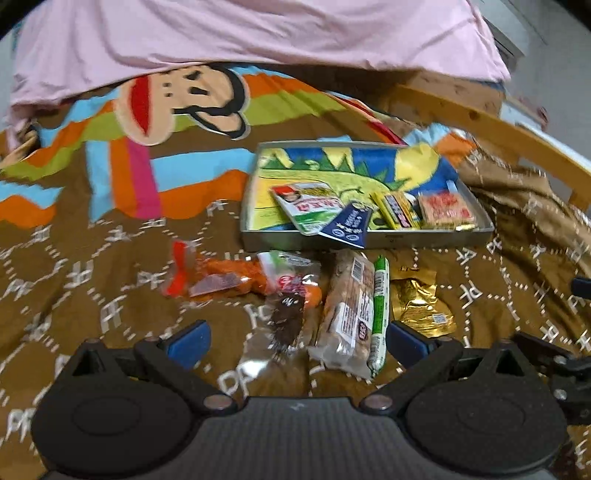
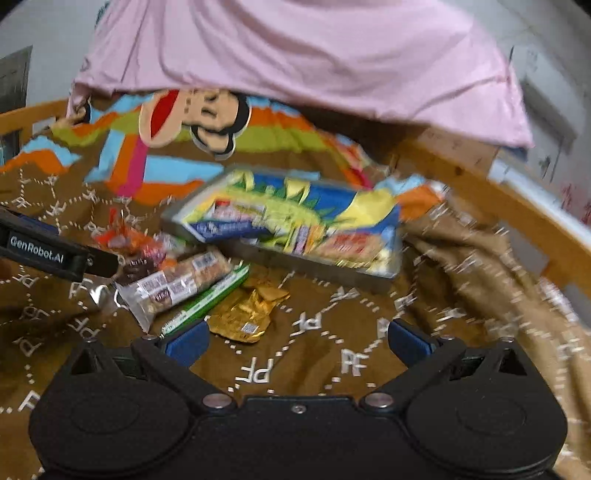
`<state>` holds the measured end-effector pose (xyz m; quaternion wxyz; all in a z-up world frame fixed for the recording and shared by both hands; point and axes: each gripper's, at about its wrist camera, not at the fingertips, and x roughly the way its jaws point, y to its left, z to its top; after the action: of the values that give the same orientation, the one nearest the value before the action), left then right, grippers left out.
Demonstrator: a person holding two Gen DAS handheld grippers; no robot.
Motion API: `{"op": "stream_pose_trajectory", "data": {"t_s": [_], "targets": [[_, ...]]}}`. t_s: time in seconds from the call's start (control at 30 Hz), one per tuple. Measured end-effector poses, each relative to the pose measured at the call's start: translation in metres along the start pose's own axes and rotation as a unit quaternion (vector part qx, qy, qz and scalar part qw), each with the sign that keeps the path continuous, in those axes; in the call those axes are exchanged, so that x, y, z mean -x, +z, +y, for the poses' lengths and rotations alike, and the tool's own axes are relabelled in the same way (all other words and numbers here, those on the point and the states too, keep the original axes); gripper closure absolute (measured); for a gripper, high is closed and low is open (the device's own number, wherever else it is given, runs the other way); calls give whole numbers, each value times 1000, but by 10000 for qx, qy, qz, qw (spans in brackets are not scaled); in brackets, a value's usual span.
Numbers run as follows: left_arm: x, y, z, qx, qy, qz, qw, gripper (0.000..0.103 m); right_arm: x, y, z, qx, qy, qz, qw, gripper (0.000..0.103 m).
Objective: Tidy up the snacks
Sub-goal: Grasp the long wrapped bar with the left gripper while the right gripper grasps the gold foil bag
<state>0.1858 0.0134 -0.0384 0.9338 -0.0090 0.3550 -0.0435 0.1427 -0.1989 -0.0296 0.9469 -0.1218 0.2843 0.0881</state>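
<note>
A metal tray (image 1: 369,242) with a dinosaur picture holds several snack packs, among them a dark blue packet (image 1: 349,223) hanging over its front rim. In front of it on the brown bedspread lie an orange pack (image 1: 221,282), a dark chocolate pack (image 1: 288,317), a clear biscuit pack (image 1: 351,314), a green stick (image 1: 380,310) and a gold packet (image 1: 421,306). My left gripper (image 1: 295,341) is open, just before the biscuit pack. My right gripper (image 2: 295,341) is open over bare cloth, right of the gold packet (image 2: 245,314). The tray (image 2: 314,267) lies beyond it.
A pink sheet (image 1: 258,33) hangs over the far side of the bed. A wooden bed rail (image 2: 517,206) curves along the right. Rumpled brown cloth (image 2: 480,266) is piled at the right. The left gripper's body (image 2: 48,251) shows at the left of the right wrist view.
</note>
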Motion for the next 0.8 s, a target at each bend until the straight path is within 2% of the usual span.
{"op": "stream_pose_trajectory", "data": {"t_s": [0.13, 0.27, 0.37, 0.47, 0.67, 0.8], "targets": [[-25, 1, -4, -404, -152, -59, 9991, 0, -38, 0, 8, 160, 143, 261, 9994, 1], [-42, 4, -6, -849, -299, -36, 9959, 0, -59, 0, 18, 674, 15, 292, 9973, 1], [-50, 6, -6, -1224, -425, 19, 9916, 0, -69, 4, 15, 839, 49, 401, 9957, 1], [-51, 6, -7, -1453, -498, -59, 9881, 1, -79, 7, 7, 671, 117, 494, 9965, 1], [-55, 11, -12, -1674, -788, -38, 9827, 3, -98, 20, -4, -58, 491, 615, 9969, 7], [-58, 10, -17, -1897, -940, 81, 9773, 12, -118, 24, 5, 37, 695, 753, 9947, 18]]}}
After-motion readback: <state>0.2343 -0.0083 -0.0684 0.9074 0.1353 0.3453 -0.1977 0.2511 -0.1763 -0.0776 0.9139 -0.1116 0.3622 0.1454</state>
